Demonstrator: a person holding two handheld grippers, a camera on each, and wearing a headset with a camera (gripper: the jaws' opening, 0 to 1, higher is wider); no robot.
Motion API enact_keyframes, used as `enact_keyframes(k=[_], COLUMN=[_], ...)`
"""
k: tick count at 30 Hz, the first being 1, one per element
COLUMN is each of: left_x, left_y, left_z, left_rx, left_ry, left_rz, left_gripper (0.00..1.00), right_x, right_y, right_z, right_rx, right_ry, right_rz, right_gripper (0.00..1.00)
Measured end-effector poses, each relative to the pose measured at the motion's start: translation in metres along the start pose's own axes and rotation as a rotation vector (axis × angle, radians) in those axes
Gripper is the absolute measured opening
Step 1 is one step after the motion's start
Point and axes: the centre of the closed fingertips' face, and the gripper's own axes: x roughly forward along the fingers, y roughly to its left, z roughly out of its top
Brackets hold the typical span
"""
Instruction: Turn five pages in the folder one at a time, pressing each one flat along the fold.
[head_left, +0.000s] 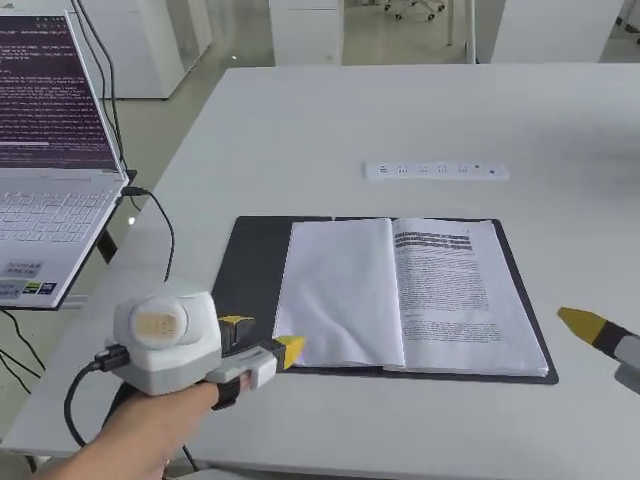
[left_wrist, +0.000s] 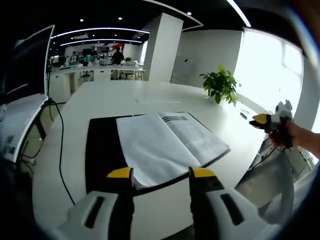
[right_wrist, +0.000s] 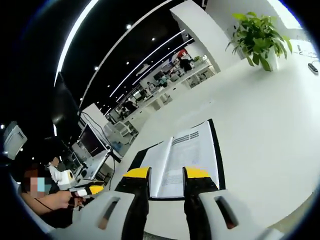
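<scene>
Folder (head_left: 255, 270) lies open, printed page (head_left: 450, 285) on right.

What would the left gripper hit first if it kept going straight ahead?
The left gripper would probably meet the near edge of the folder, by its blank page, though depth is unclear.

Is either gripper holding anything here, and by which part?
Nothing is held: the left gripper and right gripper are open, jaws empty, near the folder.
</scene>
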Motion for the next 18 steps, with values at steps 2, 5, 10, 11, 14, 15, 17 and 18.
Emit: enact_keyframes(k=[2, 5, 10, 11, 14, 15, 17, 18], left_x=[-0.007, -0.015, -0.030, -0.032, -0.039, -0.041, -0.045, -0.047], left_y=[0.001, 0.002, -0.002, -0.003, -0.006, -0.007, -0.008, -0.008], left_z=[0.002, 0.002, 0.003, 0.003, 0.003, 0.003, 0.004, 0.005], left_rx=[0.003, 0.020, 0.036, 0.036, 0.034, 0.042, 0.055, 0.064], left_ry=[-0.009, -0.010, -0.019, -0.024, -0.029, -0.034, -0.045, -0.045], left_rz=[0.001, 0.014, 0.030, 0.032, 0.032, 0.035, 0.039, 0.040], left_gripper=[0.45, 0.47, 0.53, 0.54, 0.56, 0.57, 0.59, 0.60], right_x=[-0.009, -0.018, -0.027, -0.029, -0.034, -0.035, -0.035, -0.035], right_y=[0.000, 0.001, 0.003, 0.003, 0.003, 0.003, 0.002, 0.001], right_z=[0.000, -0.002, -0.001, 0.000, 0.003, 0.003, 0.001, -0.001], right_rx=[-0.015, -0.010, -0.030, -0.036, -0.067, -0.067, -0.066, -0.072], right_ry=[-0.013, -0.026, -0.061, -0.065, -0.086, -0.091, -0.087, -0.078], right_rz=[-0.014, -0.019, -0.033, -0.039, -0.052, -0.054, -0.055, -0.058], right_gripper=[0.28, 0.29, 0.33, 0.34, 0.35, 0.34, 0.34, 0.34])
